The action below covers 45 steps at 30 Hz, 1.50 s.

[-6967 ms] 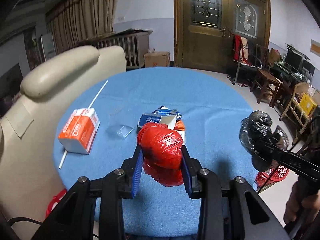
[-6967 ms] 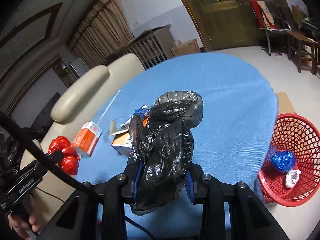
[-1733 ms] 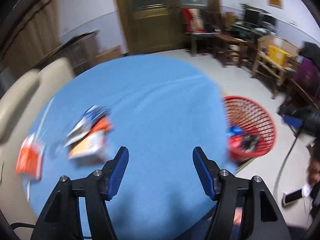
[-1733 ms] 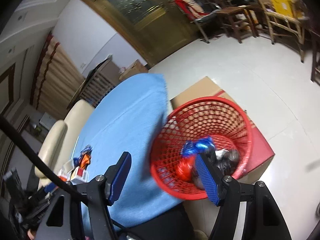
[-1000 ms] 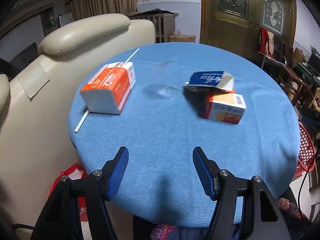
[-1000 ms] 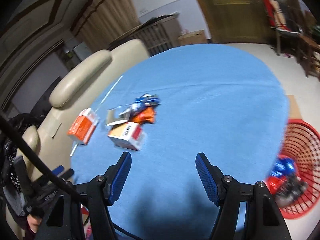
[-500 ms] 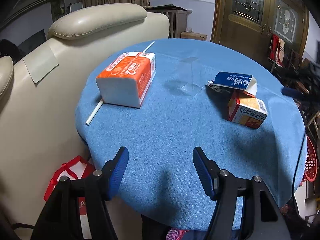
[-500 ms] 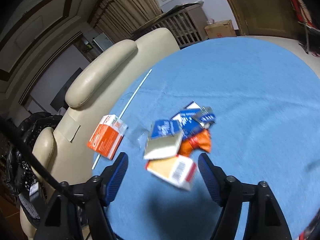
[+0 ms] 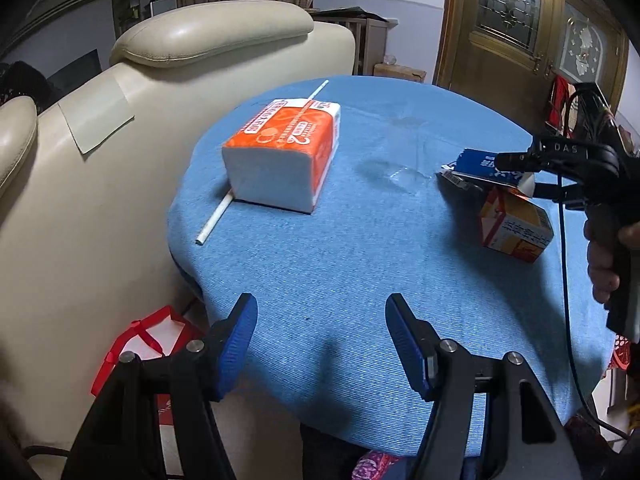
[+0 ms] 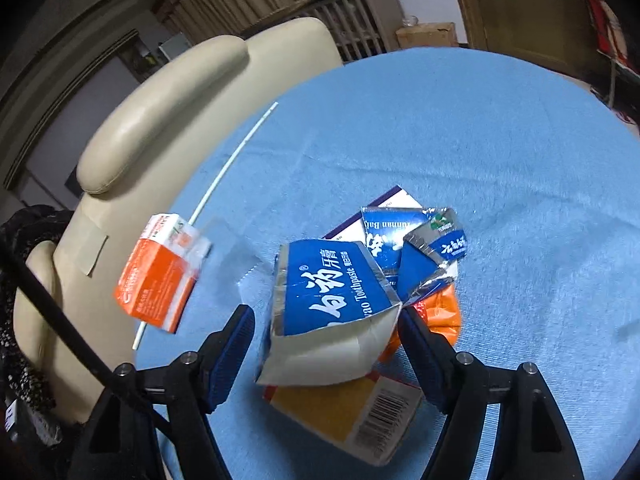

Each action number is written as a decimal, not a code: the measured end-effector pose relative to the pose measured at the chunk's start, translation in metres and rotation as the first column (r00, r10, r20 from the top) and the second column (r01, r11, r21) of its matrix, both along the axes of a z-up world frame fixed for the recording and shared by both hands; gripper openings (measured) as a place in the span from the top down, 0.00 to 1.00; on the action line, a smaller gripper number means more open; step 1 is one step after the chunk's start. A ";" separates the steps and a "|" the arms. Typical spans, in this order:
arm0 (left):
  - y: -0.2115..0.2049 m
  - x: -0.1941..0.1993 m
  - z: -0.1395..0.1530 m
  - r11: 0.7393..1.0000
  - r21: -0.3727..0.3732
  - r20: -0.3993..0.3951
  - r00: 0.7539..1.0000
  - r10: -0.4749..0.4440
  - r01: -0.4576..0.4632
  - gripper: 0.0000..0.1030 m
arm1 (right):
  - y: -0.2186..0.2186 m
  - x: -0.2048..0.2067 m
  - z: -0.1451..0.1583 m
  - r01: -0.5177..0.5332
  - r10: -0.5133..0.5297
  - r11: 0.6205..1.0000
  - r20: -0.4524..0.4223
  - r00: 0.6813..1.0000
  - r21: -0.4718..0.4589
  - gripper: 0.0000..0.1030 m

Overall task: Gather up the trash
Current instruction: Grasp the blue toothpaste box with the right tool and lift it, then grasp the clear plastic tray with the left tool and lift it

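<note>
On the blue round table [image 9: 360, 280] lies a pile of trash: a blue toothpaste box [image 10: 332, 300] on an orange-yellow carton [image 10: 348, 412], with flattened blue packaging [image 10: 400, 232] and an orange wrapper [image 10: 444, 312] behind. My right gripper [image 10: 326, 332] is open and straddles the toothpaste box; its pads do not press on it. From the left wrist view the right gripper [image 9: 520, 174], held by a hand [image 9: 604, 248], hovers over the toothpaste box [image 9: 480, 162] and carton [image 9: 516, 228]. My left gripper [image 9: 320, 332] is open and empty above the table's near edge.
An orange tissue pack [image 9: 284, 152] lies on a long white straw [image 9: 212, 220] at the table's left. A clear plastic scrap [image 9: 404, 172] sits mid-table. A cream armchair [image 9: 120, 120] flanks the table, with a red bag [image 9: 140, 340] on the floor.
Both grippers have let go of the red and black bags and are empty. The right gripper swung from the red basket to the pile, now straddling the toothpaste box. The left neared the tissue pack.
</note>
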<state>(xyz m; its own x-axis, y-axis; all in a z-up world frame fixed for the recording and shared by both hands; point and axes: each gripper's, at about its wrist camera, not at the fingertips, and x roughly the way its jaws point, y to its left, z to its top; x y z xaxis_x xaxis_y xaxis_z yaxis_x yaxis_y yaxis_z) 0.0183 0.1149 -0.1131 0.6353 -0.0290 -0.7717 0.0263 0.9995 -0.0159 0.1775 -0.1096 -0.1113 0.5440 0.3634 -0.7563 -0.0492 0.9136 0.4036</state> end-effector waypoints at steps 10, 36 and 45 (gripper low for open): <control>-0.012 0.041 0.024 0.998 -0.052 0.072 0.997 -0.030 0.034 0.24 | -0.005 -0.032 0.013 0.017 -0.014 1.000 0.120 0.993 -0.021 0.44; -0.097 0.214 -0.004 0.964 -0.201 -0.067 0.980 -0.190 0.173 0.25 | -0.075 -0.134 0.020 0.093 -0.104 0.992 0.131 0.986 0.088 0.44; -0.095 0.202 -0.002 0.963 -0.201 -0.044 0.980 -0.192 0.180 0.39 | -0.074 -0.143 0.024 0.097 -0.109 0.991 0.140 0.984 0.095 0.44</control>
